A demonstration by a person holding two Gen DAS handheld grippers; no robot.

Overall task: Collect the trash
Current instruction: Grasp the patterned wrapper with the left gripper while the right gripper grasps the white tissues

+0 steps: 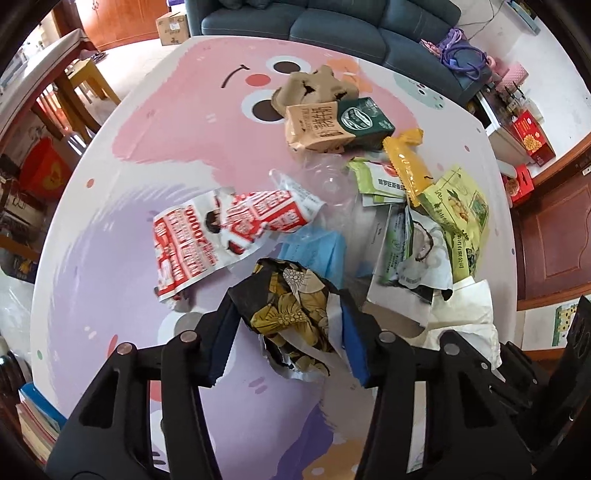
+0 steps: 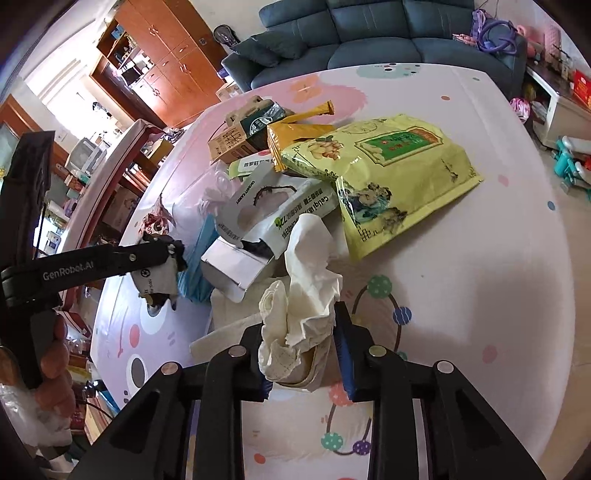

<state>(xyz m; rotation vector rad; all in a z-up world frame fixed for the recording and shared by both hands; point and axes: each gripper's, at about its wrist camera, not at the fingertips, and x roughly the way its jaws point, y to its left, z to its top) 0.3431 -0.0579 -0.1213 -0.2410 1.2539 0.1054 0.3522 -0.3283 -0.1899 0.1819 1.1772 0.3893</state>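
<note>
We count first a round table [image 1: 92, 236] with a glossy cartoon-printed cover in pink, lilac and white. Behind it we list a dark blue upholstered sofa [image 1: 332, 22], seen again from the other side [image 2: 388, 33], with a purple strapped bag [image 1: 461, 55] on its end. To one side we note a tall orange-brown wooden cabinet [image 2: 162, 66] and a brown cardboard box [image 1: 171, 27] on the pale floor. We also enter a yellow wooden stool [image 1: 86, 75], red printed gift boxes [image 1: 532, 136] on a low white stand, a brown panelled wooden door [image 1: 554, 236], and a teal plastic toy [image 2: 567, 162] lying on the floor.
</note>
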